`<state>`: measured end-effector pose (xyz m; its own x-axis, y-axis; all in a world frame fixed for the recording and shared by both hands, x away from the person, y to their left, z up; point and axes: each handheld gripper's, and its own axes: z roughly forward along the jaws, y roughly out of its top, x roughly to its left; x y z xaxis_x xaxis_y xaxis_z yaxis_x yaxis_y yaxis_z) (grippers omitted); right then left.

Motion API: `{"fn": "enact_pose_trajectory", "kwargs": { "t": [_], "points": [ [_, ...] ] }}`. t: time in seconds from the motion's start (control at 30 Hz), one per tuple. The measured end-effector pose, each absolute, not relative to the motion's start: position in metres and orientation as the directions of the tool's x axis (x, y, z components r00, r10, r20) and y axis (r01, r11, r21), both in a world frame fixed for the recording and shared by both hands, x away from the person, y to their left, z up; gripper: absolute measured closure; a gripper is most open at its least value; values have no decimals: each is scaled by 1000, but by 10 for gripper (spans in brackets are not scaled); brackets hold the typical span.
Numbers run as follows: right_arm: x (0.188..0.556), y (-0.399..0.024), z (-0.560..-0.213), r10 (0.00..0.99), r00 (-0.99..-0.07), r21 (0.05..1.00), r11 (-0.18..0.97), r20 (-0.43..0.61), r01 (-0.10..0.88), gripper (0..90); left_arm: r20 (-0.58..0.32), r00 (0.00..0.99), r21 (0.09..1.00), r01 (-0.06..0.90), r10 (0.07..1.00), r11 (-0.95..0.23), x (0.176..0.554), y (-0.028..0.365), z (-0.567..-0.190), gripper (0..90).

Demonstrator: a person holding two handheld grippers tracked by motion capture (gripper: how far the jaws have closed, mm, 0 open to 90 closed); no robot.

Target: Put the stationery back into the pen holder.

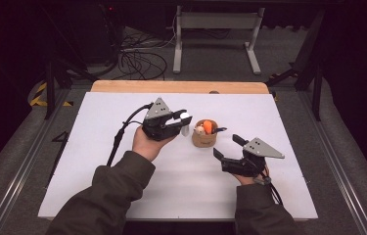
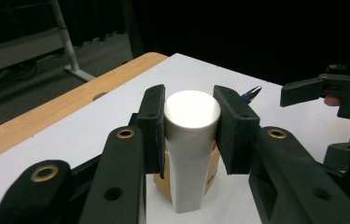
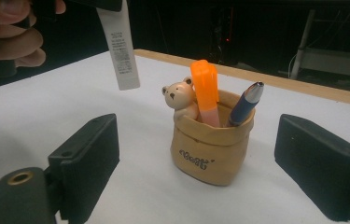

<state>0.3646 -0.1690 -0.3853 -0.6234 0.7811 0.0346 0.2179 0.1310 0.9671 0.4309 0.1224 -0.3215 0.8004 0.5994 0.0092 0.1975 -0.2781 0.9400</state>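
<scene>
Holding a white, tapered plastic tube with a rounded cap [image 2: 190, 149], the left gripper [image 1: 181, 120] had its pads clamped on the cap end, so the tube hung upright, clear of the white tabletop [image 1: 122, 181] and just to the left of the small tan pouch-shaped pen holder [image 1: 204, 138]. The tube seemed meant for that holder, and to do the step well the flat, printed lower end [image 3: 125, 65] likely needed to come over the holder's open mouth and go down straight. Inside the holder stood an orange highlighter [image 3: 206, 91] and a blue pen with a silver tip [image 3: 245, 105], and a little bear figure [image 3: 180, 99] sat on the rim, so free space looked tight; the gap on the bear's side, nearest the tube, was probably the easiest entry. A tilted descent risked catching the rim and tipping the light holder.

The right gripper [image 1: 226, 145] lay to the right of the holder, apart from it, jaws spread wide with nothing between them; it seemed placed to steady the holder if needed.

Beyond the holder, the white top ended at a strip of pale wood [image 1: 171, 86]. Past that lay grey floor, a tangle of black cables [image 1: 139, 61] and a grey metal stand [image 1: 217, 34], with the room dark around them.
</scene>
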Motion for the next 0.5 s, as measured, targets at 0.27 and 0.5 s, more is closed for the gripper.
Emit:
{"fn": "enact_pose_trajectory", "kwargs": {
  "t": [0.27,0.5],
  "points": [
    [364,-172,-386,783,-621,967,126,40,221,148,4,795,944,198,606,-265,442,116,-322,663],
    [363,-175,-387,791,-610,967,120,43,224,132,2,788,943,203,615,-263,451,112,-326,663]
  ]
}}
